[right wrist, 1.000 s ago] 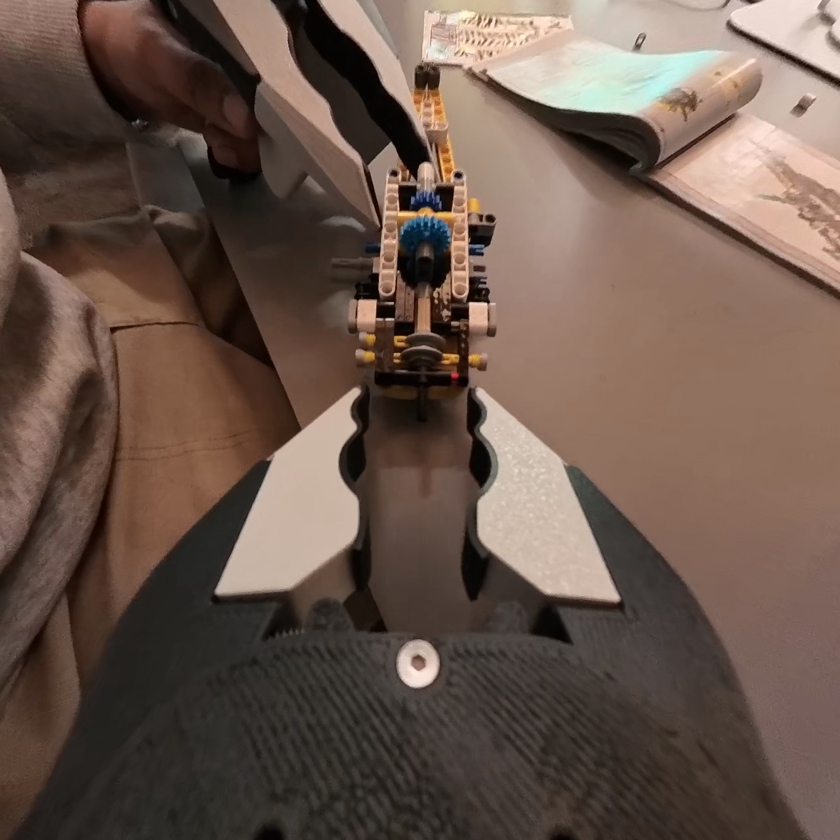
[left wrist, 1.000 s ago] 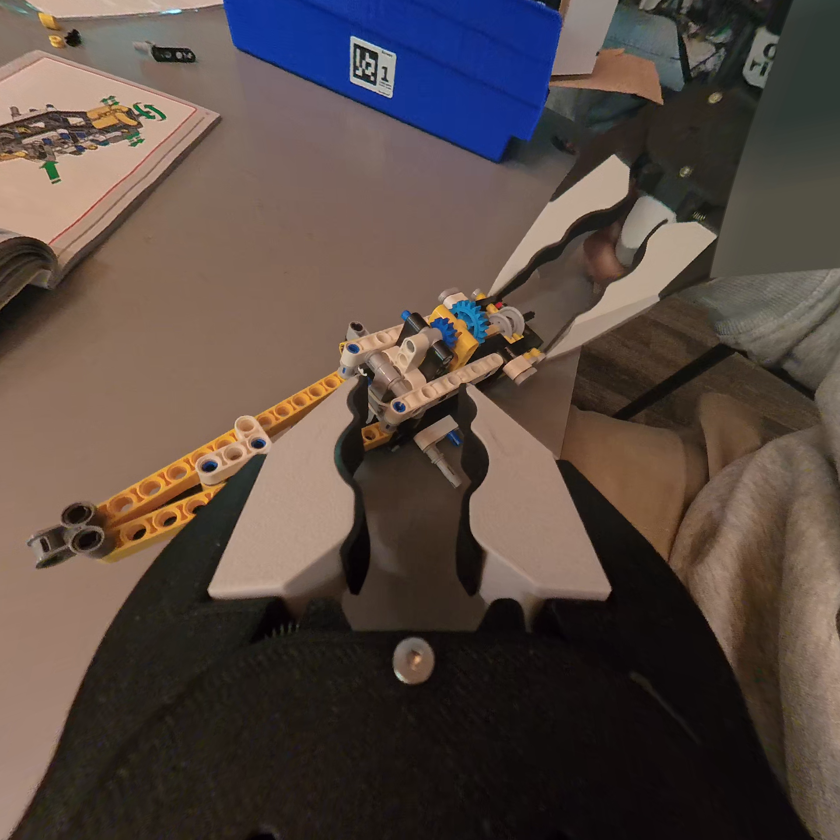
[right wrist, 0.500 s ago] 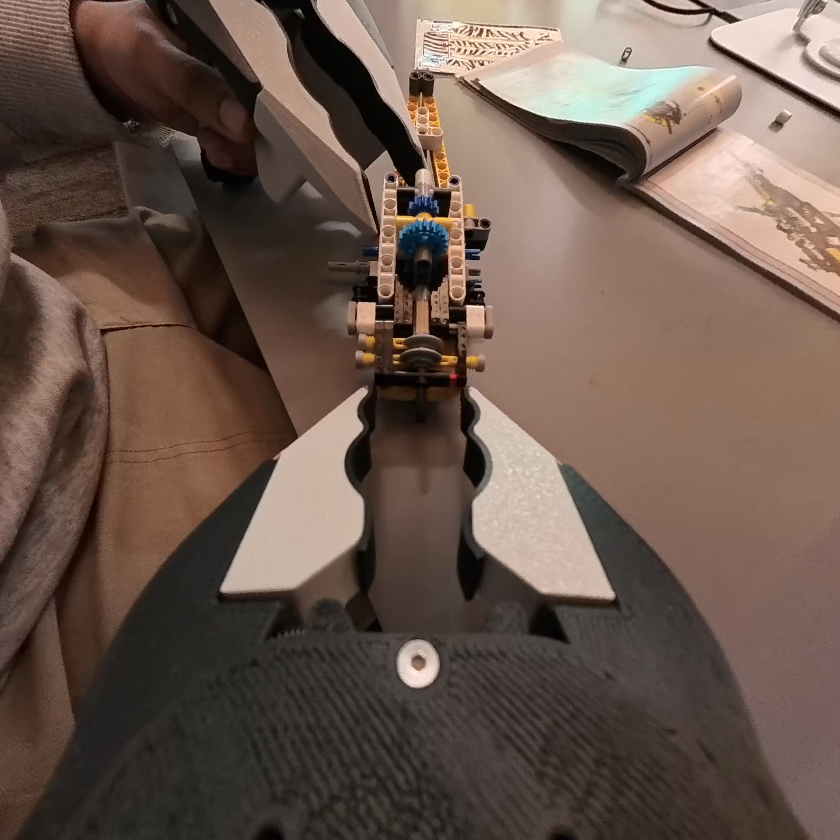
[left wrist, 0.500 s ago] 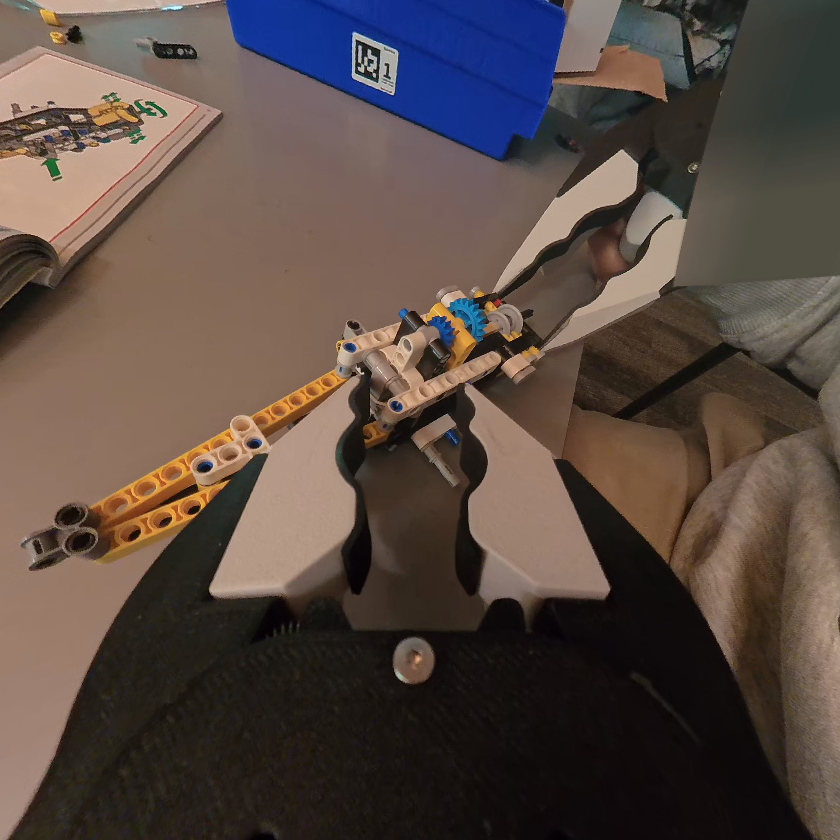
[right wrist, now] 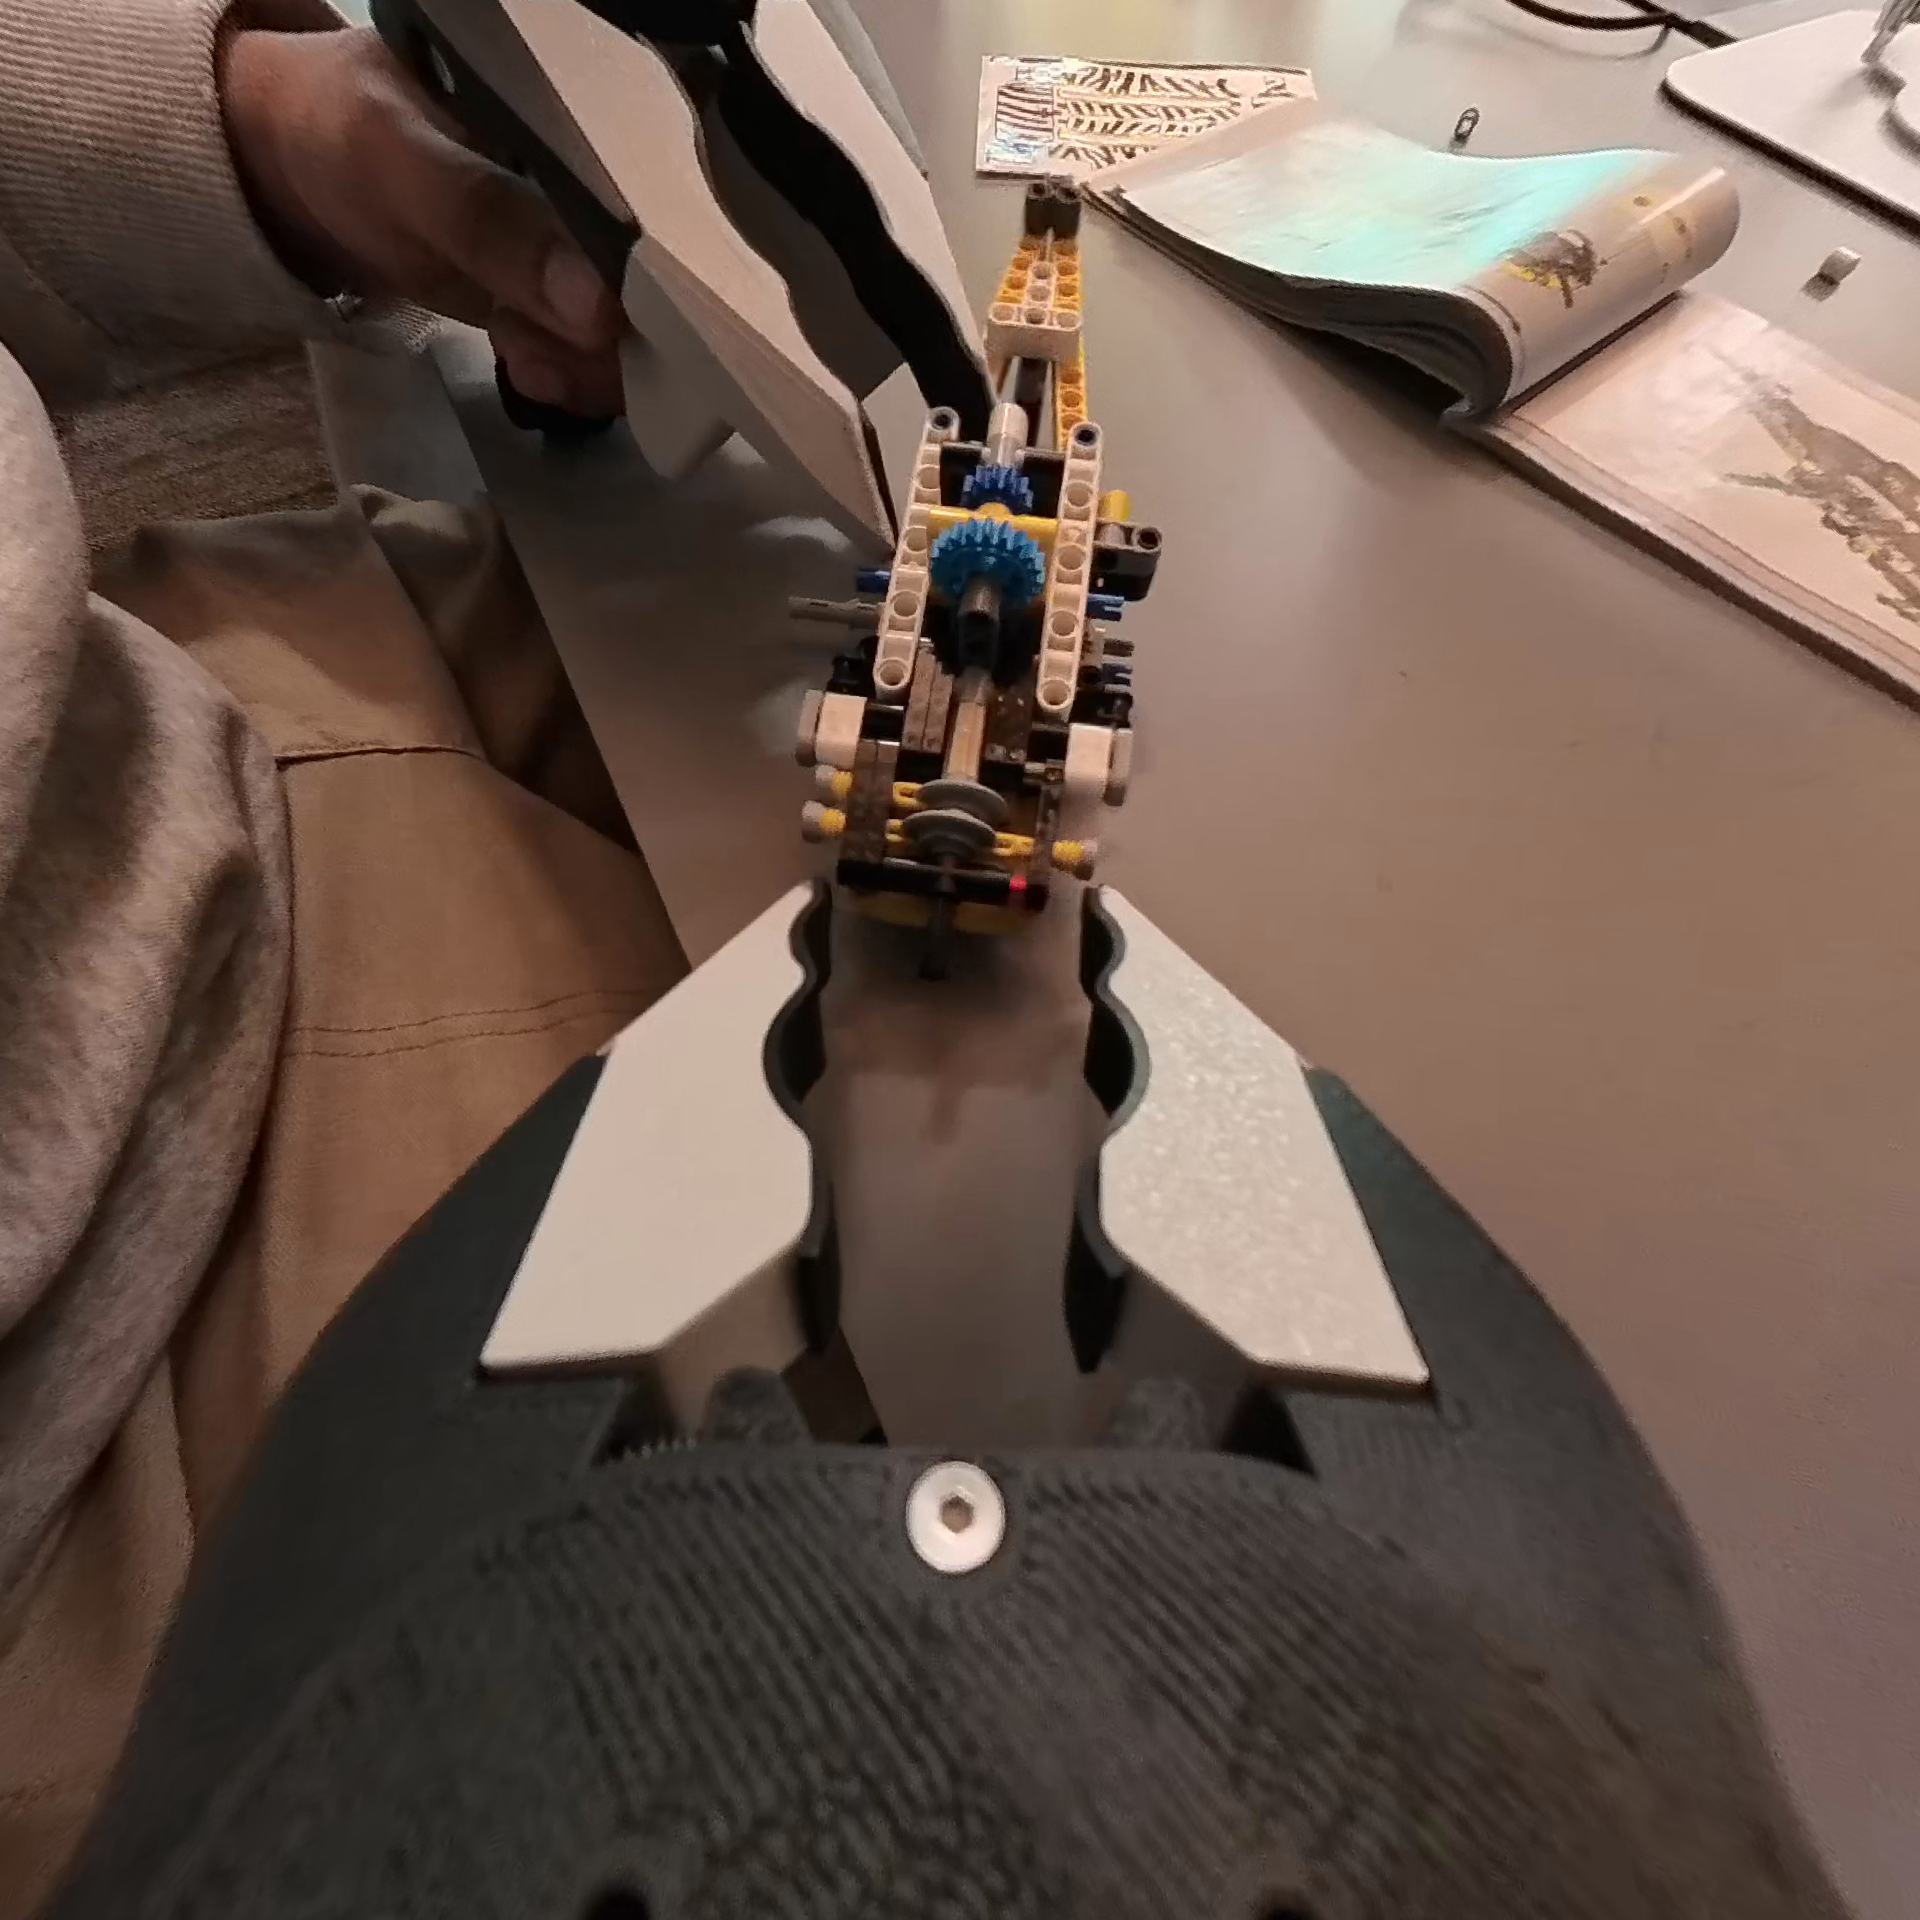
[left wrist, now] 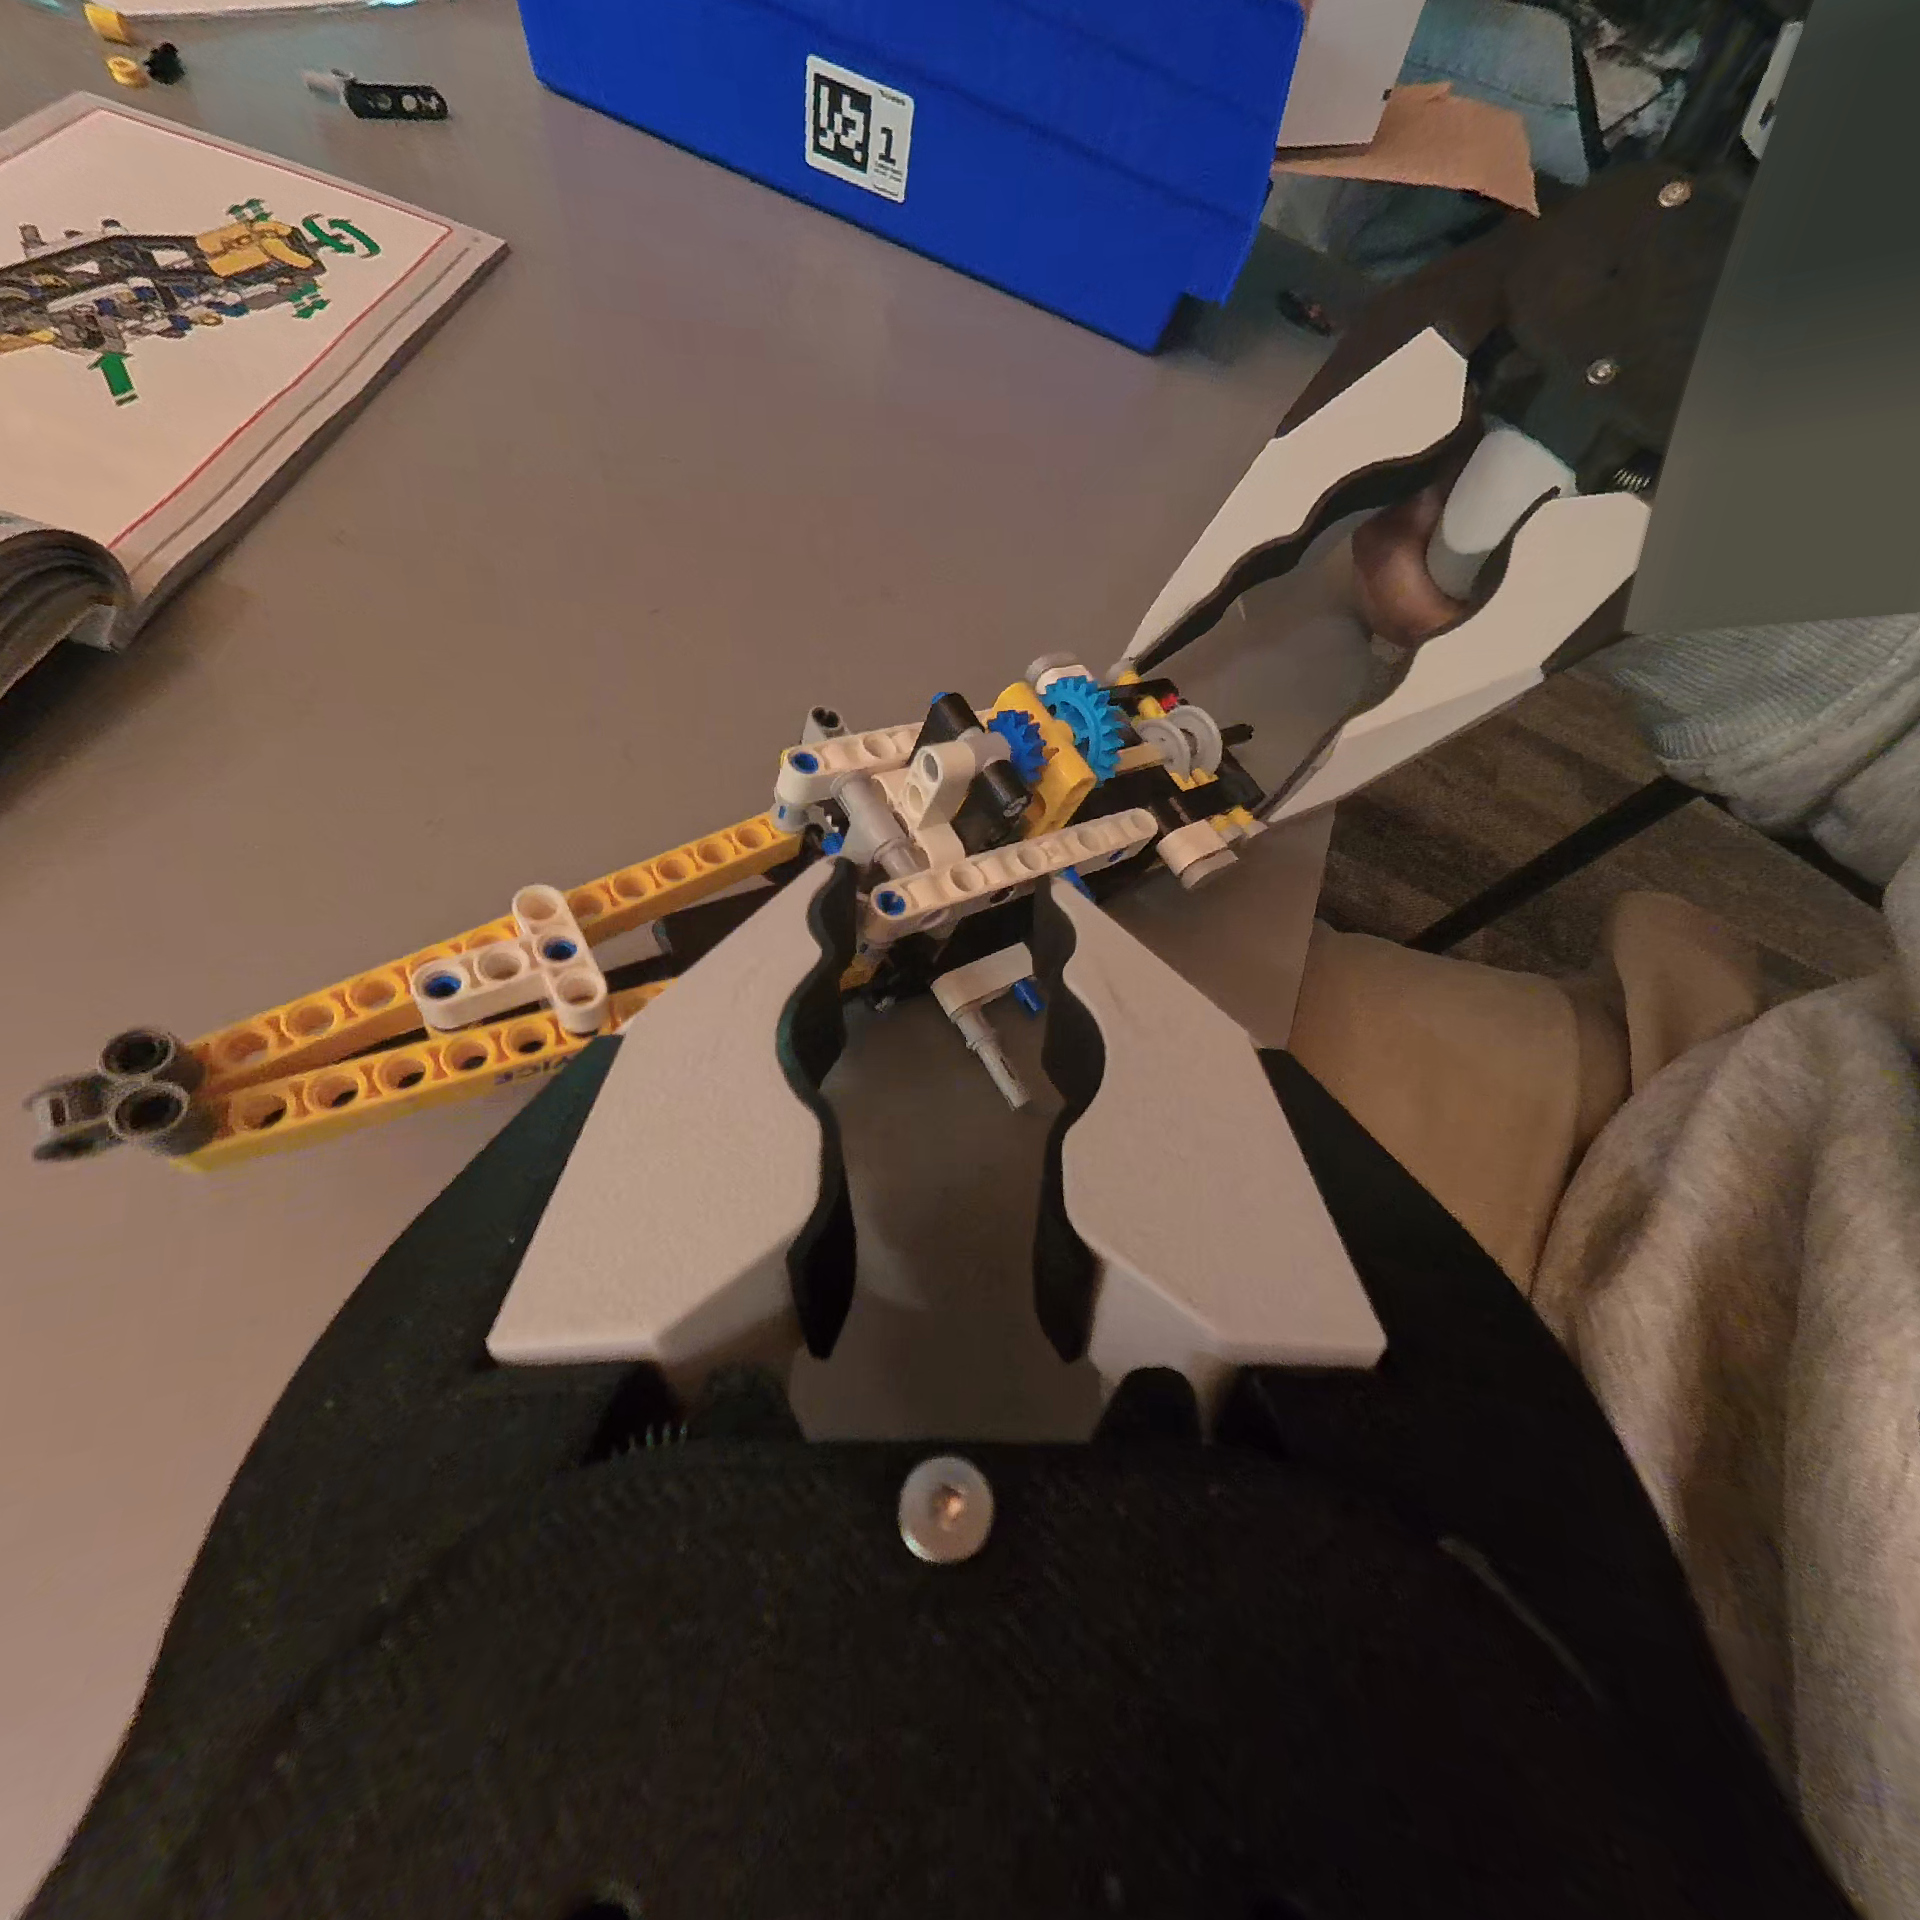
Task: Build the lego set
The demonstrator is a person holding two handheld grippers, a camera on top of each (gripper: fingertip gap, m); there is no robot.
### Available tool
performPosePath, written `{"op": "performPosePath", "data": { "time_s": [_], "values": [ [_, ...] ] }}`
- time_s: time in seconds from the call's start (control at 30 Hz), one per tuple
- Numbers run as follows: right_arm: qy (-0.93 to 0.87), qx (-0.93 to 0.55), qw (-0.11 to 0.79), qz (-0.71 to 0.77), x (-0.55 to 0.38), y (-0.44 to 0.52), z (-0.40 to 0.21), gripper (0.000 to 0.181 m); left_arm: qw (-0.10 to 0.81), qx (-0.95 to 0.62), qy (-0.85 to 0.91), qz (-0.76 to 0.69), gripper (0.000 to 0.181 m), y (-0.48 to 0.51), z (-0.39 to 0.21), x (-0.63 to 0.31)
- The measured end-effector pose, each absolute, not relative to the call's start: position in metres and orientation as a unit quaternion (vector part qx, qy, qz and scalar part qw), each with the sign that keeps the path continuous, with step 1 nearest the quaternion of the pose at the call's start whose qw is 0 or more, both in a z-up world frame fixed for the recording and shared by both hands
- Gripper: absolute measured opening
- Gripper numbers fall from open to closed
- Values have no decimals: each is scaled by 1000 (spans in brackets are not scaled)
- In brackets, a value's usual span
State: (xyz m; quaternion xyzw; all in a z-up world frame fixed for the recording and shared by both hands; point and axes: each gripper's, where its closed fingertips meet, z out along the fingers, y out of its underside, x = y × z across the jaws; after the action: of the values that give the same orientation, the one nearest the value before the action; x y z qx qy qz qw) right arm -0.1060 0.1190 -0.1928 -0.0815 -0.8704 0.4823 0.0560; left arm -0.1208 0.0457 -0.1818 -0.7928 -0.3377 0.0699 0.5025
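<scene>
Barely anything changed over last second: lego model (left wrist: 935, 831) same spot, near table (left wrist: 727, 468) edge. Left gripper (left wrist: 935, 914) clamps its middle, right gripper (right wrist: 951, 904) pinches gear end. Both just holding steady, no new piece going on yet imo.

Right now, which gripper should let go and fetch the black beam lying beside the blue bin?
Right, probably. The left gripper clamps the Lego model around its middle, so it could likely carry it alone; the right gripper only pinches the gear end, freeing it for the black beam.
</scene>
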Motion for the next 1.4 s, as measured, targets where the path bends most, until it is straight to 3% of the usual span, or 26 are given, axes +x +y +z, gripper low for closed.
{"op": "performPosePath", "data": {
  "time_s": [0.03,0.27,0.6,1.4],
  "values": [
    [-869,-82,50,486,-105,119,-191,49,502,-793,-337,71,32,46,-182,-121],
    [-867,-87,41,490,-105,119,-189,38,502,-793,-338,67,30,46,-182,-121],
    [-873,-88,47,477,-105,118,-189,37,501,-792,-342,68,30,45,-183,-122],
    [-858,-100,14,504,-104,120,-188,46,504,-789,-346,63,28,44,-183,-123]
  ]
}}
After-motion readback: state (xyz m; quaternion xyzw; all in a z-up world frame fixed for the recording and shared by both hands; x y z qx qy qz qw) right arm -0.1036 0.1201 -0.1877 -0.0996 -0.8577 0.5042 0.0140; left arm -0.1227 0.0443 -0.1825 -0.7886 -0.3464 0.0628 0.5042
